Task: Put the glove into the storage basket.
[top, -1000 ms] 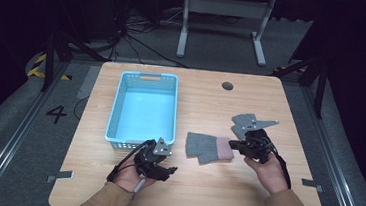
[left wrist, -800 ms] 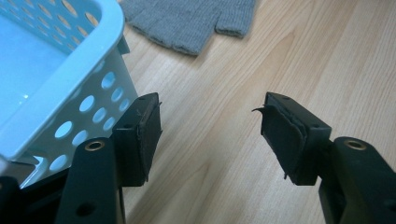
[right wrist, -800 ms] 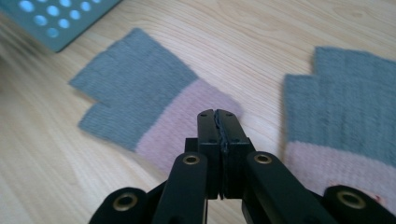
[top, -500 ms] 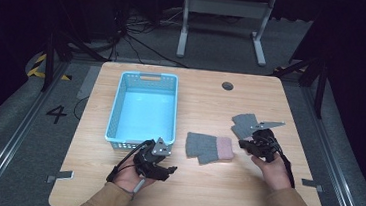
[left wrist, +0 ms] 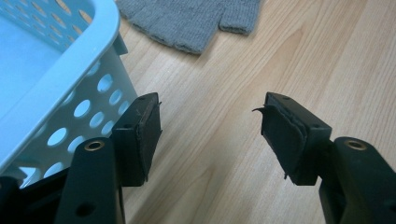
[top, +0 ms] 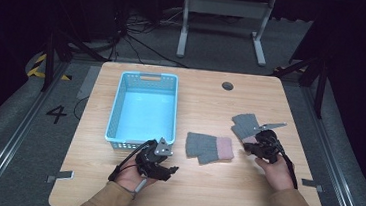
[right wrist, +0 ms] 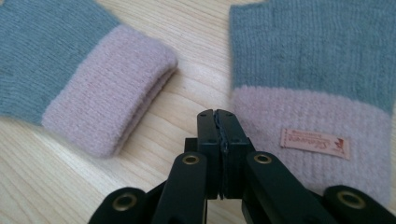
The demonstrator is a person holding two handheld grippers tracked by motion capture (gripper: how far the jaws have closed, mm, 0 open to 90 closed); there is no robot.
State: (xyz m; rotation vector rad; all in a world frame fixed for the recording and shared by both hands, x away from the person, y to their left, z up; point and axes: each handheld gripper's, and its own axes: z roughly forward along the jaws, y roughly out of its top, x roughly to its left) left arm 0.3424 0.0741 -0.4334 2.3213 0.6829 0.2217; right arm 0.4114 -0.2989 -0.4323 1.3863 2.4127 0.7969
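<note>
On a wooden tabletop [top: 198, 189], two gloves [top: 209, 148] [top: 245, 126] are lying beside an empty basket [top: 116, 108], none packed yet; right tongs [right wrist: 218, 122] are hovering closed, holding nothing, left tongs [left wrist: 210, 135] waiting open.

Two gloves lie on the counter [top: 198, 194]: one grey glove with a pink cuff [top: 209, 147] near the middle, and a second grey glove with a pink cuff [top: 245, 126] to its right. The second one carries one small sewn label [right wrist: 314, 143] on its cuff. One light blue basket [top: 118, 112] with perforated walls stands on the left half. There is one counter, with one round hole [top: 227, 86] in its far part. Two grippers are in hand: one left gripper [top: 169, 171] and one right gripper [top: 248, 147], each with two black fingers [left wrist: 140, 135].
</note>
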